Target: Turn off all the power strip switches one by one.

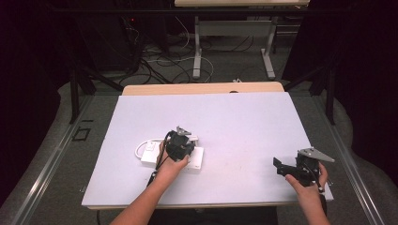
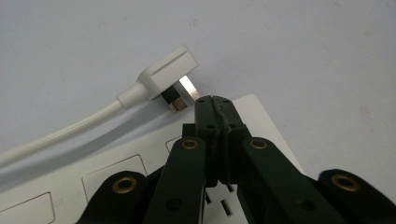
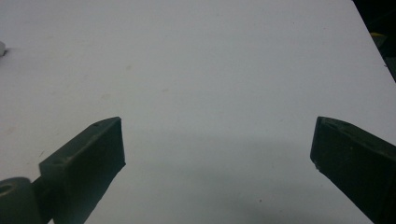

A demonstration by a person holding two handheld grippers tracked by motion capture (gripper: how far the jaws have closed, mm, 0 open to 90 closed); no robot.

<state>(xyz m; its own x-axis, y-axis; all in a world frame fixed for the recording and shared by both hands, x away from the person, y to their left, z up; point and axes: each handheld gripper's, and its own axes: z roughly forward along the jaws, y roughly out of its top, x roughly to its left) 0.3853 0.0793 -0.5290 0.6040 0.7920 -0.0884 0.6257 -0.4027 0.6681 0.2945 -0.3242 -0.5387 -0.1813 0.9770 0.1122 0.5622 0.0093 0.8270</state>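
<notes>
A white power strip [image 1: 197, 159] [image 2: 70, 179] lies left of the table's middle, its sockets facing up. A white plug [image 2: 163, 74] on a white cable [image 2: 60, 133] lies on its side just past the strip's far edge, its metal prongs [image 2: 187, 91] pointing back at the strip. My left gripper [image 1: 182, 140] [image 2: 215, 100] hovers over the strip, jaws shut on nothing, tips right beside the prongs. My right gripper [image 1: 280, 167] [image 3: 217, 149] stands wide open above bare table at the front right, with nothing between its jaws.
A white sheet [image 1: 244, 126] covers the table top; a wooden edge [image 1: 202, 88] shows at the far side. The cable loops [image 1: 140, 147] left of the strip. Beyond the table stand a desk frame [image 1: 234, 42] and floor cables.
</notes>
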